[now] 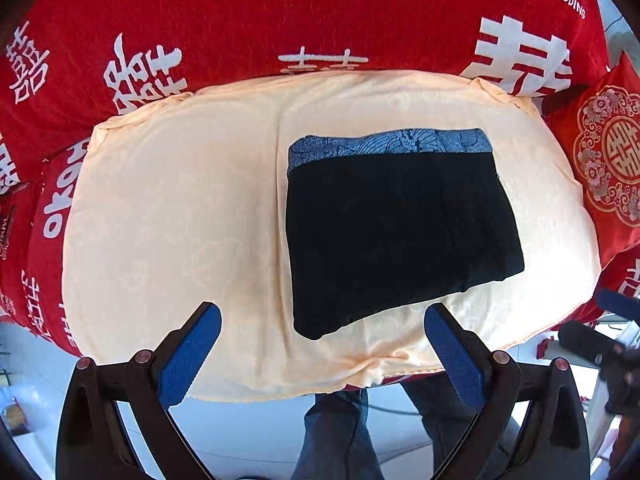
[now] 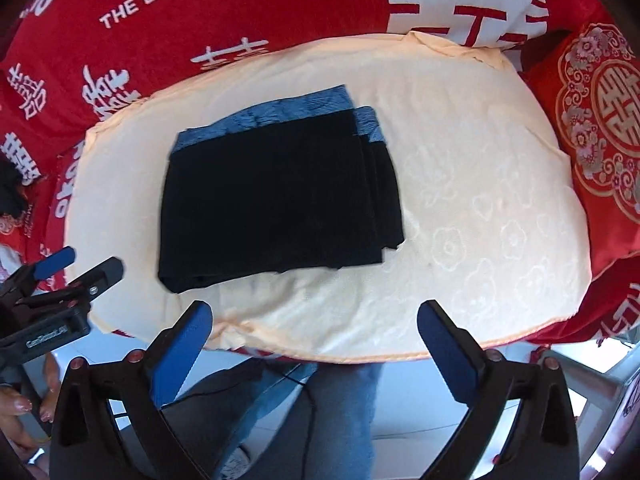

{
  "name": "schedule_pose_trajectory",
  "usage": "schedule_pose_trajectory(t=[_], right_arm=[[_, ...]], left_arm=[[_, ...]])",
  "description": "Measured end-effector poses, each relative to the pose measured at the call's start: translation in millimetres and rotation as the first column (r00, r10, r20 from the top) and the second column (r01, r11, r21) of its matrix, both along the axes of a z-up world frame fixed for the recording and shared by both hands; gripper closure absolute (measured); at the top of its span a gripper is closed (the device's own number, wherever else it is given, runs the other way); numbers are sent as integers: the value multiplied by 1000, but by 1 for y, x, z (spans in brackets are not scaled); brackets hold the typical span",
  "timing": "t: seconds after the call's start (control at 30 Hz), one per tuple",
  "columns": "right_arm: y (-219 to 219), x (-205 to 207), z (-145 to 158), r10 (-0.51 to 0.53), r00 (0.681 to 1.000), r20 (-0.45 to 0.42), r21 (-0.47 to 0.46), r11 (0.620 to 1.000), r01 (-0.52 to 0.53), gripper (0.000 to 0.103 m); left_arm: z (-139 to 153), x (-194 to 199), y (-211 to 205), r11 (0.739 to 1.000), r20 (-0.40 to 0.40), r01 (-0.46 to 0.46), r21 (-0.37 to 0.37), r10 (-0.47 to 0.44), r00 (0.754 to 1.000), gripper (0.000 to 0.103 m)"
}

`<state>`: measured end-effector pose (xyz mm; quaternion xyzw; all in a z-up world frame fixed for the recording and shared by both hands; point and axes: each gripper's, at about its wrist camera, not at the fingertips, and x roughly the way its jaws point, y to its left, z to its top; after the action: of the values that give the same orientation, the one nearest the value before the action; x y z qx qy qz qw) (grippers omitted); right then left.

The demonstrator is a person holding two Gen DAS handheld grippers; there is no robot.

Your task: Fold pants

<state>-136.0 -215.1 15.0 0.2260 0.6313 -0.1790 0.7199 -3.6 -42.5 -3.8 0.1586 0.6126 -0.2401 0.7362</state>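
Note:
Black pants (image 1: 396,228) with a blue patterned waistband (image 1: 388,146) lie folded into a compact rectangle on a cream cloth (image 1: 180,208). In the right wrist view the folded pants (image 2: 276,200) show stacked layers along their right edge. My left gripper (image 1: 322,324) hangs open above the cloth's near edge, nothing between its blue pads. It also shows at the left of the right wrist view as the left gripper (image 2: 86,262). My right gripper (image 2: 314,320) is open wide above the near edge of the cloth (image 2: 480,220), holding nothing.
The cream cloth covers a red sofa cover (image 1: 280,20) printed with white characters. A red embroidered cushion (image 2: 596,120) lies at the right. A person's legs in blue jeans (image 2: 336,412) stand below the near edge, and a hand (image 2: 20,404) grips the left tool.

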Motion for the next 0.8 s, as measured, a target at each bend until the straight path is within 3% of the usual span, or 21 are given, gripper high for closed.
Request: schedule_pose_trajectory(t=[0.3,0.47,0.8], right_arm=[[13,4,23,-5,1000,-24,39,999,6,1],[3,10,33,24,999,-21,56,998,-23,1],[-24,6,35,66,996,-59,58,996,-62,1]], left_arm=[[24,0,2,999,33,-32,34,31,999,1],[24,-10,1,995,-31,-93,40,94,995,1],[25,-36,-13,988,-54,-130,86,135,989,1]])
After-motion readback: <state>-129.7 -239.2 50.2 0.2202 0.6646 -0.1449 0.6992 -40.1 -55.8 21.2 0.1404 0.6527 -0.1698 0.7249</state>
